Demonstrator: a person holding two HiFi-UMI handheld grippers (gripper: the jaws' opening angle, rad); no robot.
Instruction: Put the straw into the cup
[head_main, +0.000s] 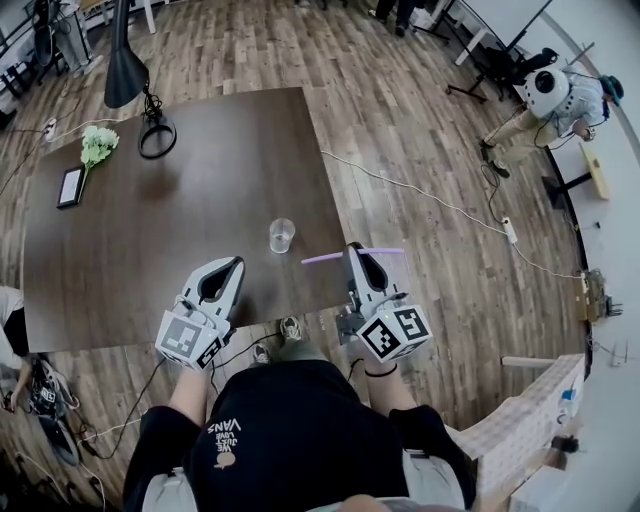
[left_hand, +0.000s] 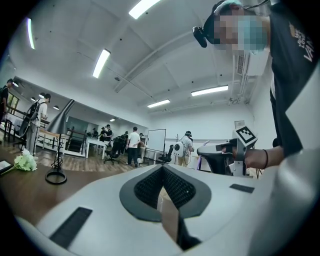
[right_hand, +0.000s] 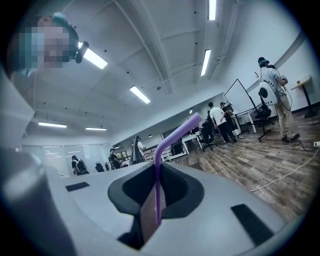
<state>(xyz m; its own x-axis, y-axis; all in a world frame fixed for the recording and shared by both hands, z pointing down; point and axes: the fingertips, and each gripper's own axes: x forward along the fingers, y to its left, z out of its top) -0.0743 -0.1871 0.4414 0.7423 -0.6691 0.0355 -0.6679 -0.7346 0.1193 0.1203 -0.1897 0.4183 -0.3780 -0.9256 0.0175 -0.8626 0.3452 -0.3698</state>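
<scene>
A clear empty cup (head_main: 281, 235) stands upright on the dark brown table (head_main: 150, 250), near its front edge. My right gripper (head_main: 357, 251) is shut on a purple bendy straw (head_main: 350, 256), which lies roughly level and crosswise just right of the cup, over the table's front right corner. In the right gripper view the straw (right_hand: 158, 180) runs up between the jaws of the right gripper (right_hand: 153, 165) and bends off to the right at its top. My left gripper (head_main: 236, 263) sits shut and empty in front of the cup, to its left; its tips meet in the left gripper view (left_hand: 162, 168).
A black desk lamp (head_main: 126, 68) with a ring base (head_main: 157, 138) stands at the table's far left, beside a bunch of white flowers (head_main: 97, 146) and a small tablet (head_main: 70, 186). A cable (head_main: 440, 205) crosses the wooden floor. A person (head_main: 560, 95) stands at far right.
</scene>
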